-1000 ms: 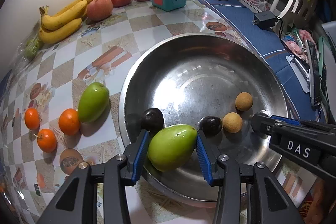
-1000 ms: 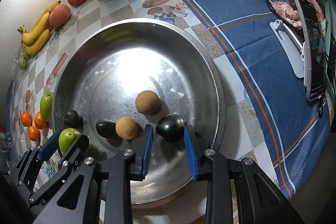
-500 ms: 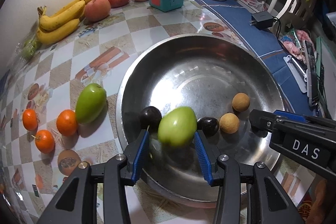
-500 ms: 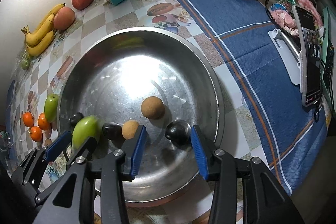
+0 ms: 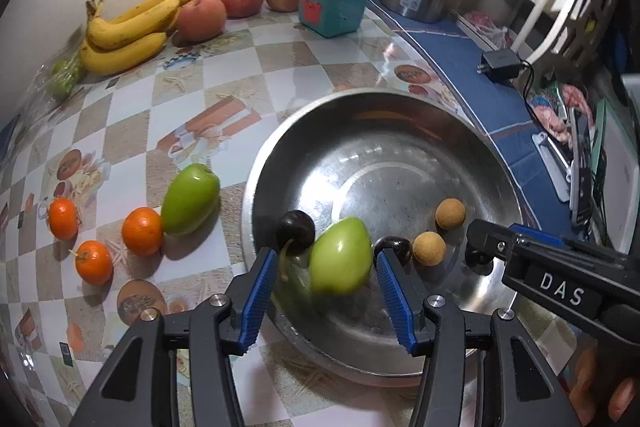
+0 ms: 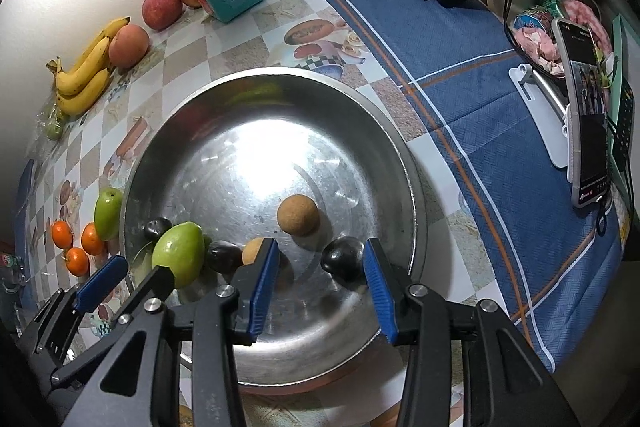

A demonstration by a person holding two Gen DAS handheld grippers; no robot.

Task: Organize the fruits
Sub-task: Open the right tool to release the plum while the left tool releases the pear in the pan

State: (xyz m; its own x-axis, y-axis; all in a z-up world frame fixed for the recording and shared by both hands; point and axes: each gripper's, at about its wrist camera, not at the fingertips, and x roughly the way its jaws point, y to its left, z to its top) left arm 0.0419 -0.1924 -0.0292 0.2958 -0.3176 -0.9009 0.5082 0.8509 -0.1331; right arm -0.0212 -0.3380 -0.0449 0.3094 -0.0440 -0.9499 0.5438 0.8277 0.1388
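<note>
Spread jaws are seen on the left gripper [image 5: 326, 295]; they have just been opening, and the green fruit [image 5: 340, 255] lies between the blue pads but clear of both, resting in the steel basin [image 5: 400, 115] near its front wall. Its outline is slightly smeared, so it is judged to be unsettled. Parted jaws are likewise shown on the right gripper [image 6: 320, 287], with a dark plum [image 6: 342, 261] lying between the pads; its right side is close to or against the right pad, but no pinch is made.

Two more dark plums [image 5: 296, 229] and two tan round fruits [image 5: 450, 213] are gathered in the basin close by. A second green fruit [image 5: 190, 199], three small oranges [image 5: 142, 231], bananas [image 5: 128, 31] and apples [image 5: 200, 17] are left on the checked tablecloth [image 5: 240, 75].

Several risks are judged from here. The released green fruit could be rolled down the curved floor and knocked into the neighbouring plums, scattering them. The plum by the right pad could be nudged away if that gripper is withdrawn sideways. The two grippers are held near one another, so a clash is possible if either is swung across
</note>
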